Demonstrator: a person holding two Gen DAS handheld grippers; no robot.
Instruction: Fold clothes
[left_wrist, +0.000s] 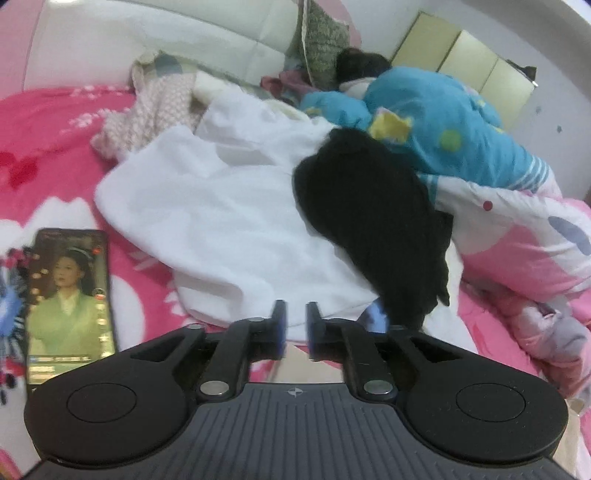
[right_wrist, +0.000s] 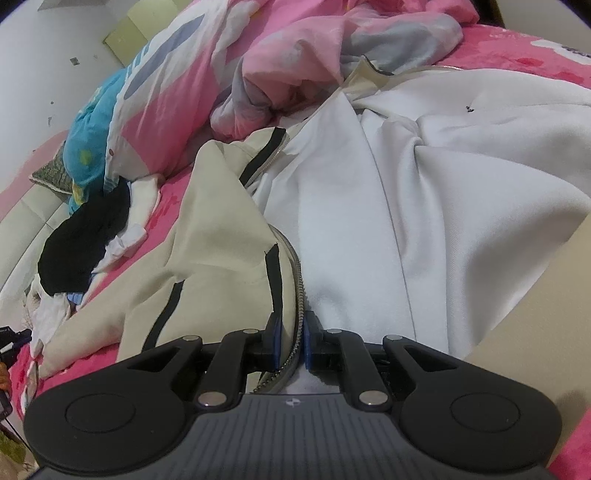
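Your left gripper (left_wrist: 295, 330) pointed forward and somewhat downward, its two blue-padded fingers (left_wrist: 279, 328) standing slightly apart with nothing between them. Your right gripper (right_wrist: 291, 339) also angled downward, its fingers (right_wrist: 274, 341) drawn close together and pinching the zipper edge of a cream jacket (right_wrist: 207, 236).

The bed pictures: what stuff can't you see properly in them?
- Black garment, left wrist view: blurred, its type cannot be told.
- Phone, left wrist view: the claw's body covers its lower end.
- Beige jacket, right wrist view: hem hidden under the right claw; the zipper edge sits between its pads.
- White garment, right wrist view: cut off by the right edge.
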